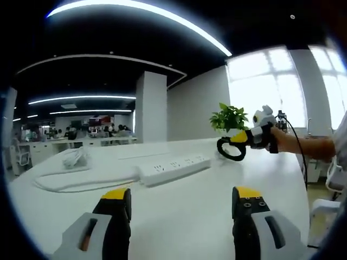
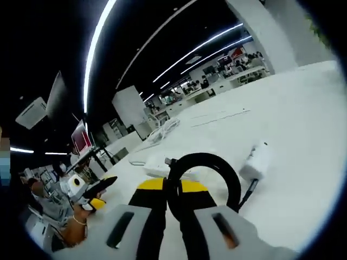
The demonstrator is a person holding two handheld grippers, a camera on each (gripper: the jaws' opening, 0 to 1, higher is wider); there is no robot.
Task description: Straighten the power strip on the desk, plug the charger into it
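L gripper point(image 1: 182, 201) hangs low over the white desk point(image 1: 179, 227), jaws spread wide w/ nothing between them, tips yellow-capped, well short of the power strip point(image 1: 174, 168). Strip = landmark: white, multi-socket, lying flat on the desk at a slant in L gripper view, sockets face up. Its thick white cord point(image 1: 81, 179) runs off the strip's far-left end in a flat loop; a bundled white coil point(image 1: 74, 157) sits just beyond that loop. To the right of the strip, in L gripper view, the R gripper point(image 1: 237, 145) is held by a hand point(image 1: 283, 140) above the desk, clamped on a black cable loop point(image 1: 232, 149) that hangs just past the strip's right end; can't tell if the loop touches the desk. Green potted plant point(image 1: 229, 117) stands behind it, farther from the strip, by bright windows. In R gripper view the R gripper's point(image 2: 172, 190) jaws are pressed together on the same black cable loop point(image 2: 206, 176), which arcs up ahead of the tips. The white charger point(image 2: 256, 161) lies on the desk at the right of the loop, black lead trailing from it back toward the jaws; not plugged in, apart from the strip point(image 2: 160, 164), whose end peeks out behind the loop's left side. L gripper point(image 2: 96, 188) shows lower left in R gripper view, in a person's hand point(image 2: 73, 225) w/ a wrist bangle. Office desks & people far behind the strip, blurry.
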